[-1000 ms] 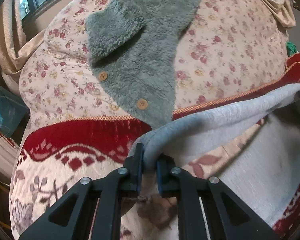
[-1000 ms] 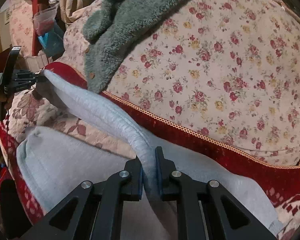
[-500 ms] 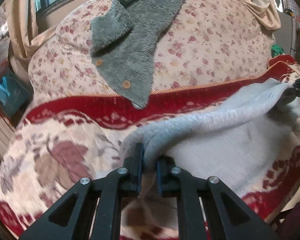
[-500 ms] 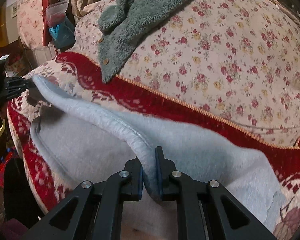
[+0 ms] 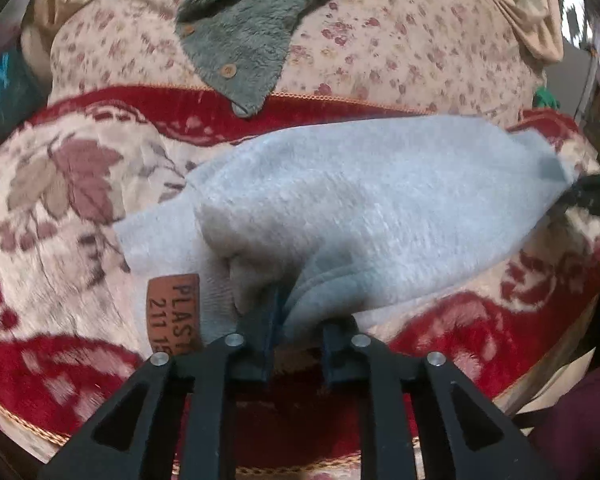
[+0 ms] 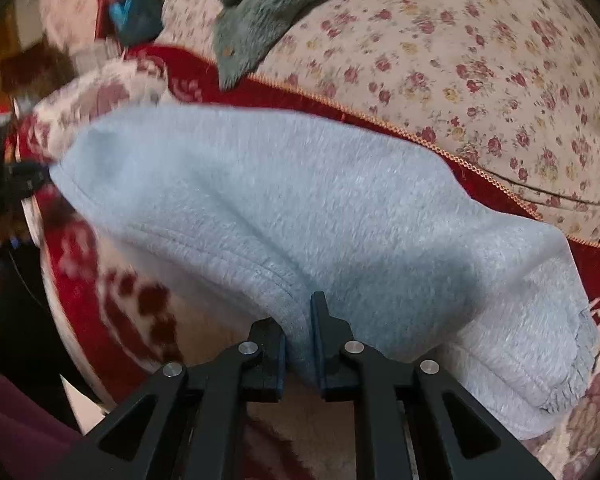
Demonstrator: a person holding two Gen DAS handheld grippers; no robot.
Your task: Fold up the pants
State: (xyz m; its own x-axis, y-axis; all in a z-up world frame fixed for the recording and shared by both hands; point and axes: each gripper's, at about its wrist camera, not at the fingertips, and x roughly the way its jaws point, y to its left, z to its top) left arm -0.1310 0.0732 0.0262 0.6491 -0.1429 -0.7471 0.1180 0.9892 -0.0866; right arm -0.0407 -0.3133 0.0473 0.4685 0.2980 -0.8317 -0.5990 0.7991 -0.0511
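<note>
Left wrist view now shows the red-and-cream blanket [image 5: 80, 208] on the bed carrying the grey pants [image 5: 360, 200] as a doubled layer, where a second ago their far edge hung lifted in a taut band above it; I judge this fold laid and release the next step. The left tongs [image 5: 296, 344] have just been opening, jaws parted with the folded edge lying loose between them beside the orange label [image 5: 174, 312], while the right tongs [image 6: 298, 344] remain closed on the stitched hem.

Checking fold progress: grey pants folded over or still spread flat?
Folded over: the grey pants lie doubled, upper layer over lower layer with the cuff showing beneath.
</note>
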